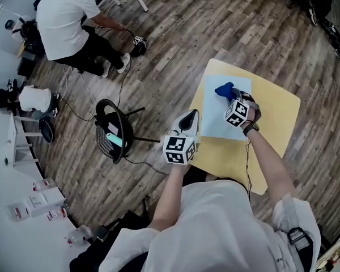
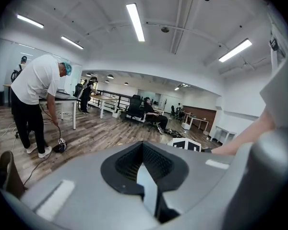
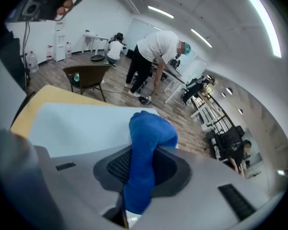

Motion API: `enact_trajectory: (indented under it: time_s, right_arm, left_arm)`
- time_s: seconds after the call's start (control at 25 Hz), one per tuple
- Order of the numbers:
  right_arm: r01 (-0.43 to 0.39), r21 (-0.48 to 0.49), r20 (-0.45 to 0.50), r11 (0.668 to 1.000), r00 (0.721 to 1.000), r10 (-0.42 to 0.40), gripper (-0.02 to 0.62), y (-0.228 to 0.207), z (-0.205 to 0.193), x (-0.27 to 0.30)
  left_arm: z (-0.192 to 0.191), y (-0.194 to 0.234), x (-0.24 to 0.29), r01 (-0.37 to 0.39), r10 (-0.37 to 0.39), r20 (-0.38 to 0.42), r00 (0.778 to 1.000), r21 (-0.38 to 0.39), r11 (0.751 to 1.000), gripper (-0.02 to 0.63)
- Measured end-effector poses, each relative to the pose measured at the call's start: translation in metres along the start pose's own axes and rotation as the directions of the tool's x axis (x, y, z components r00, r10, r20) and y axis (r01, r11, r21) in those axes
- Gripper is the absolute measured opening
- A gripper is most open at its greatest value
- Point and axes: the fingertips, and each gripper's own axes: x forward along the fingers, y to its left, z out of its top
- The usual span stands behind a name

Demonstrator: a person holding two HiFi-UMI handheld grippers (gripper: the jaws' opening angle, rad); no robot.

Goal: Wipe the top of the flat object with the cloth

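Observation:
A pale blue flat sheet [image 1: 221, 122] lies on the yellow table [image 1: 275, 115]. In the head view a bunched blue cloth [image 1: 222, 89] rests on the sheet's far part, and my right gripper [image 1: 230, 97] is shut on it. The right gripper view shows the cloth [image 3: 151, 135] clamped between the jaws and bulging out over the sheet [image 3: 81, 123]. My left gripper [image 1: 190, 118] hangs at the table's left edge, beside the sheet and off it. Seen from its own camera, the left gripper [image 2: 146, 174] is shut on nothing and faces out into the room.
A black chair [image 1: 113, 130] stands on the wooden floor left of the table, with cables around it. A person in a white shirt [image 1: 65, 18] crouches at the far left. Shelves with bottles [image 1: 42, 200] line the lower left wall.

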Motion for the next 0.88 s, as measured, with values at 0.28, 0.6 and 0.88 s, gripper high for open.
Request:
enact_trajectory:
  time_s: [0.28, 0.6, 0.88]
  right_arm:
    - [-0.089, -0.156, 0.131, 0.984, 0.985, 0.11, 0.086, 0.055, 0.114, 0.029]
    - [-0.094, -0.191, 0.054, 0.977, 0.993, 0.106, 0.086, 0.055, 0.078, 0.046]
    - [-0.019, -0.13, -0.05, 0.991, 0.999, 0.012, 0.086, 0.023, -0.024, 0.016]
  left_arm:
    - [0.0, 0.02, -0.021, -0.065, 0.065, 0.01, 0.998, -0.009, 0.998, 0.009]
    - [-0.008, 0.026, -0.027, -0.082, 0.082, -0.001, 0.997, -0.009, 0.997, 0.009]
    - [-0.002, -0.002, -0.001, 0.006, -0.006, -0.003, 1.0, 0.003, 1.0, 0.009]
